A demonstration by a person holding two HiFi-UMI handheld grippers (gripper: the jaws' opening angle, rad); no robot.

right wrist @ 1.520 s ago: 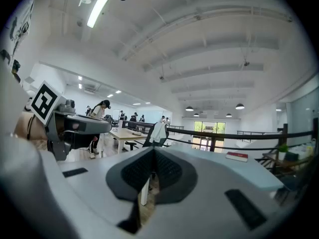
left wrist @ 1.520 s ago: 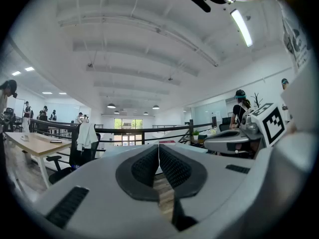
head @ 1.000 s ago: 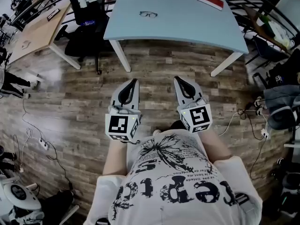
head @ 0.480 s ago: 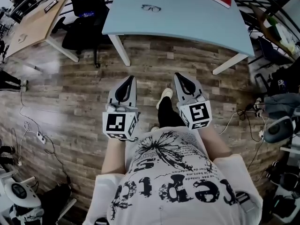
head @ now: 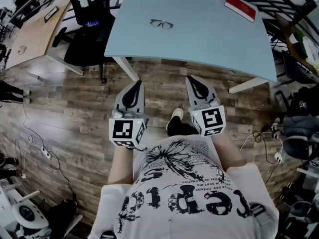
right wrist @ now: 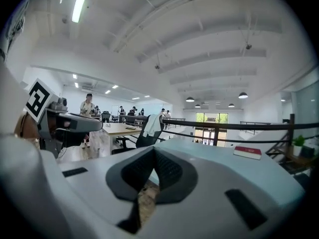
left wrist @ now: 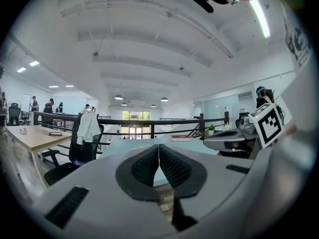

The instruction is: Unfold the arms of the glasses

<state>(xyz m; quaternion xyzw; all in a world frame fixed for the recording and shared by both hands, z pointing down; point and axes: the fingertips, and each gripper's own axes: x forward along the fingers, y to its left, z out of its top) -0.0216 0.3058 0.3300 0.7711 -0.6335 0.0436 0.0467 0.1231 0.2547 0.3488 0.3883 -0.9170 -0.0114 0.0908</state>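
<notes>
I hold both grippers level over the wood floor (head: 75,108), short of the counter's near edge. My left gripper (head: 137,85) has its fingers closed on nothing. The right gripper (head: 192,80) is the same, fingers together and empty. Beyond them the glasses (head: 161,24) lie on the counter (head: 209,44) toward its far left corner, well apart from both grippers. A red book (head: 240,7) sits by the far right corner.
</notes>
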